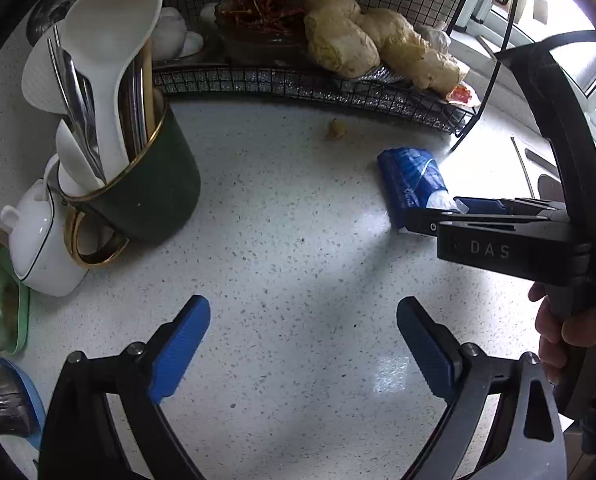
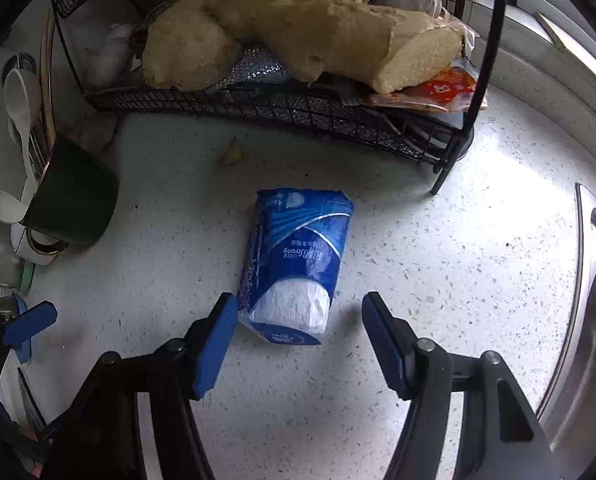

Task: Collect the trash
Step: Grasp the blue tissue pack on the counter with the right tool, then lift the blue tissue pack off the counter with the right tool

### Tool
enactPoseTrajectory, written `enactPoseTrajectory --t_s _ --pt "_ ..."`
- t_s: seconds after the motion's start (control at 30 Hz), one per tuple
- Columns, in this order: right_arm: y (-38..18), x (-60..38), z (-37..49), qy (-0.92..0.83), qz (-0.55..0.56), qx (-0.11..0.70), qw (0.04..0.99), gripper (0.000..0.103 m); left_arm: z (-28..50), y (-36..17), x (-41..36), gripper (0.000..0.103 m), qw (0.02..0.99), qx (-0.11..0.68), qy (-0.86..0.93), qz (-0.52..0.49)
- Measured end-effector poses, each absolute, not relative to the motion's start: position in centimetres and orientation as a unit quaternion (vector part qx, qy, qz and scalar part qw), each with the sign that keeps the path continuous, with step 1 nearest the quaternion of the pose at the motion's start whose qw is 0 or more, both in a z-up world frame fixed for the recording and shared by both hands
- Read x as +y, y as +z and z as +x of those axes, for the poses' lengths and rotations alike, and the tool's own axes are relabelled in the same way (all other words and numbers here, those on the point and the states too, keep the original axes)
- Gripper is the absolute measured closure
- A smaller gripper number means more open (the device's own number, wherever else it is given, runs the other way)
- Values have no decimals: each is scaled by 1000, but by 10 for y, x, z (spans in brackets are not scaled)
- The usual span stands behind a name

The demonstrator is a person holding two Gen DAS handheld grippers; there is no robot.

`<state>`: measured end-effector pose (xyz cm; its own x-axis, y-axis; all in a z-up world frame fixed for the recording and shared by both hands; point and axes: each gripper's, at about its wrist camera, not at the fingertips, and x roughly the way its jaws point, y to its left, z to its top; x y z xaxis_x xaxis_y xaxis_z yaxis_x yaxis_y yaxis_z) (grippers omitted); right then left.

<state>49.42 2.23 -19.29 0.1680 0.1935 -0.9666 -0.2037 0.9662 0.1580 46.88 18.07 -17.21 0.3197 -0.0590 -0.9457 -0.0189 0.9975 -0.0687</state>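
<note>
The tissue pack (image 2: 295, 264) is lying on the counter (image 2: 438, 264) below the rack (image 2: 281, 108), its near end sitting between the right gripper's (image 2: 298, 340) parted, unclenched jaws. The left gripper (image 1: 304, 344) is hanging spread over bare counter. Only the left view is showing the utensil mug (image 1: 153, 184) fully, with the right gripper hiding the pack's end; a yellow scrap (image 2: 231, 152) is too small to identify.

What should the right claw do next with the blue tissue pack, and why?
Probably ease the right gripper a bit further down, then close. The blue tissue pack lies flat on the counter, its near end between the open fingers, which don't yet press it.
</note>
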Motion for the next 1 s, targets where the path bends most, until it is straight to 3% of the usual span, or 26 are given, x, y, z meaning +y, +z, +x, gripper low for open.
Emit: enactPoseTrajectory --t_s 0.13,0.23,1.0 --pt "-189 27 491 135 -15 628 766 77 466 -176 185 10 812 582 -14 -39" --pt "-185 24 485 144 -26 620 771 86 462 -174 187 10 813 580 -12 -43" --pt "-101 -35 345 168 -30 583 795 88 366 -130 116 9 830 557 -3 -19"
